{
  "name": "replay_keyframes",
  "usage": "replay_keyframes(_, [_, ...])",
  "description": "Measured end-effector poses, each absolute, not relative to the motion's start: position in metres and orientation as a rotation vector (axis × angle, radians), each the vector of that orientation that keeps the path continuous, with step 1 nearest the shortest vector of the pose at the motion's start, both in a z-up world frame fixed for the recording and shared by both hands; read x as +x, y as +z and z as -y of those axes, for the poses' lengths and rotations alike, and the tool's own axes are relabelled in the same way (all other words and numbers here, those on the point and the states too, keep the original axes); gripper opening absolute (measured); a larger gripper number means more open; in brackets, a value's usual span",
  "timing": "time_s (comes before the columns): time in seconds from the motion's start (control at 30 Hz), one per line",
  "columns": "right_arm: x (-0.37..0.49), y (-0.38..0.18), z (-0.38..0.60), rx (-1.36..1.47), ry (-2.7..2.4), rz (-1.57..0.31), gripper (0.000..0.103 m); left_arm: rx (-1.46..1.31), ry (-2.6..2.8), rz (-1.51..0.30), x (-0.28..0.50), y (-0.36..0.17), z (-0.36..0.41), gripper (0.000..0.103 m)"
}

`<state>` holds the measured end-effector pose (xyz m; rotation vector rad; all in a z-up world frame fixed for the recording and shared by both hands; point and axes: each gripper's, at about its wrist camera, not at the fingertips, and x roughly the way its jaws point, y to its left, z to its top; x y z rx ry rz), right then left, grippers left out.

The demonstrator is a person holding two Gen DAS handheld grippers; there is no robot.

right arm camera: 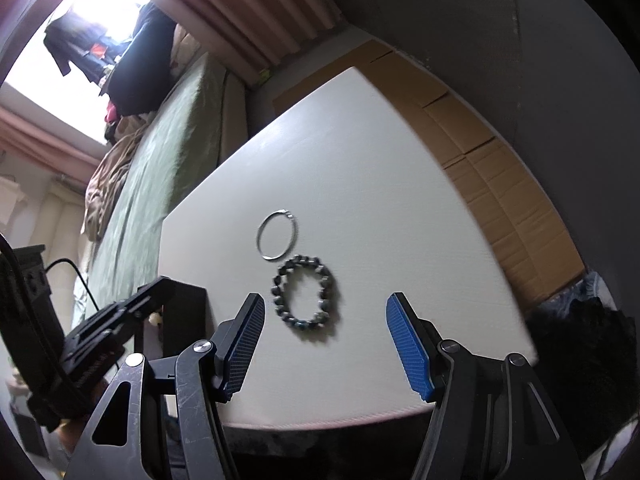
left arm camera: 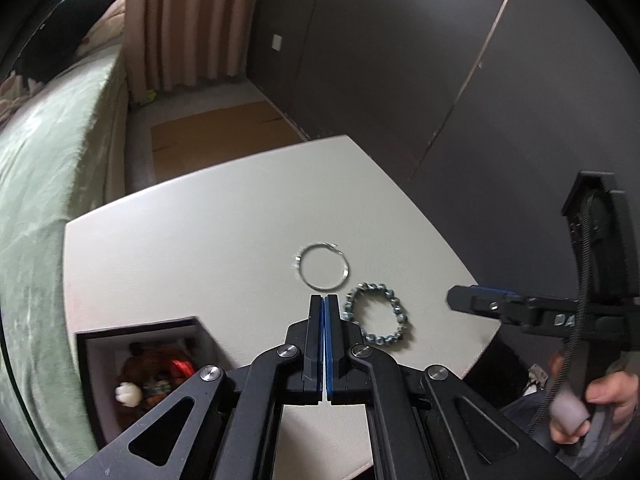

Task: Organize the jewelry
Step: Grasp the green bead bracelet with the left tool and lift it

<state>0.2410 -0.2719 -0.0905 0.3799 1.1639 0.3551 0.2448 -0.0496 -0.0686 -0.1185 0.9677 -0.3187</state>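
A thin silver bangle (left arm camera: 323,266) (right arm camera: 277,238) lies flat on the white table (left arm camera: 200,220) (right arm camera: 360,152). Just in front of it rests a dark beaded bracelet (left arm camera: 378,312) (right arm camera: 305,295). My left gripper (left arm camera: 324,300) is shut with nothing between its blue pads, hovering above the table beside the beaded bracelet. My right gripper (right arm camera: 325,307) stands open above the near table edge, the beaded bracelet lying ahead between its fingers without touching them. A dark open jewelry box (left arm camera: 140,372) (right arm camera: 180,312) at the table's left holds several pieces.
A green bed (left arm camera: 44,168) (right arm camera: 160,152) runs along the table's left side. Flattened cardboard (left arm camera: 224,136) (right arm camera: 500,184) covers the floor beyond the table by the dark wall. A hand (left arm camera: 600,396) holds the right gripper's handle at the right.
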Motion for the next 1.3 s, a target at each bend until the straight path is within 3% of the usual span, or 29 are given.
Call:
replay_keyframes(0.3, [0.244,-0.088,0.258,0.382,0.334,-1.164,0.064,-0.14,-0.361,-1.042,0.253,-0.084,0.053,0.0])
replay_keyframes(0.4, [0.24,-0.087,0.267,0.404,0.323,-1.16,0.064,-0.136,-0.355,-1.06,0.256,-0.088,0.058,0.005])
replay_keyframes(0.43, [0.24,-0.088,0.272,0.412,0.317,-1.16,0.064,-0.135,-0.354,-1.065,0.257,-0.089,0.061,0.013])
replay_keyframes(0.53, [0.241,-0.09,0.288,0.436,0.284,-1.164,0.064,-0.15,-0.357,-1.062,0.261,-0.091,0.067,0.052])
replay_keyframes(0.57, [0.24,-0.09,0.293,0.446,0.277,-1.164,0.064,-0.152,-0.355,-1.058,0.262,-0.092,0.068,0.055])
replay_keyframes(0.9, [0.239,-0.089,0.325,0.482,0.264,-1.151,0.064,-0.058,-0.297,-1.124,0.276,-0.122,0.105,0.055])
replay_keyframes(1.0, [0.239,-0.091,0.331,0.492,0.255,-1.152,0.064,-0.009,-0.284,-1.13,0.278,-0.131,0.115,0.05])
replay_keyframes(1.1, [0.24,-0.09,0.333,0.494,0.256,-1.153,0.064,0.016,-0.276,-1.153,0.281,-0.141,0.12,0.04])
replay_keyframes(1.2, [0.242,-0.089,0.327,0.477,0.272,-1.154,0.064,0.037,-0.252,-1.147,0.282,-0.147,0.118,0.012])
replay_keyframes(1.3, [0.245,-0.091,0.319,0.463,0.281,-1.164,0.064,-0.002,-0.272,-1.145,0.281,-0.143,0.11,0.009])
